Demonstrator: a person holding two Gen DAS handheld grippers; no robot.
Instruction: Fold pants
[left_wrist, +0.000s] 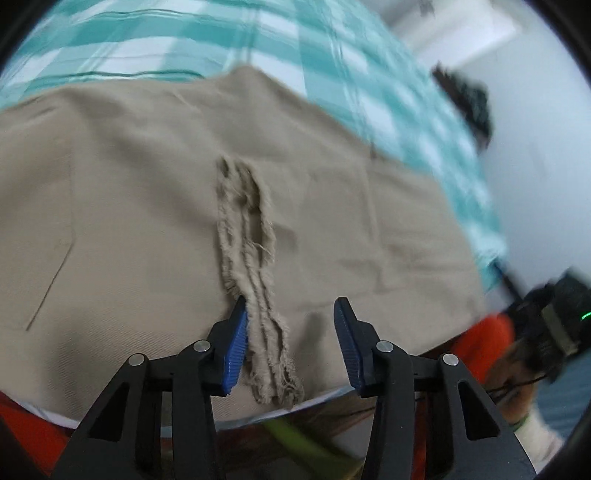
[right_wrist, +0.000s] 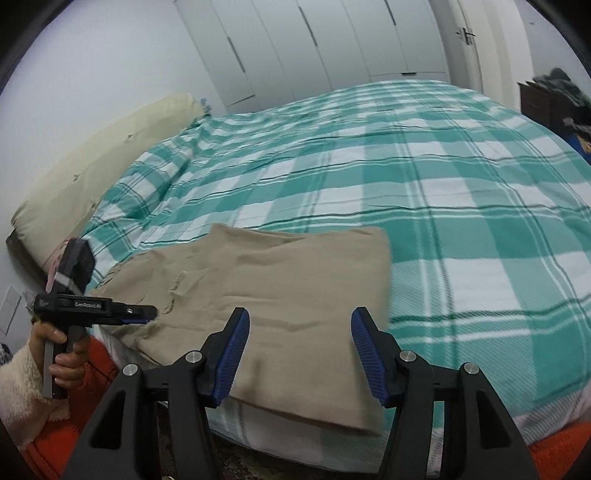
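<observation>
Right wrist view, taking the folded tan cotton pants (right_wrist: 280, 295) as the landmark: they lie in a flat rectangle at the near edge of the bed's teal-and-white checked cover (right_wrist: 443, 206), and at their left end the black left gripper (right_wrist: 149, 314), held by a hand (right_wrist: 61, 354) in a fuzzy cream sleeve, reaches in over the frayed hems. Just above their near part hangs the right gripper (right_wrist: 300, 334), its 2 blue-padded jaws parted and empty. In the left wrist view the left gripper (left_wrist: 290, 314) straddles the frayed hem edges (left_wrist: 255, 266) with its jaws apart, gripping nothing.
</observation>
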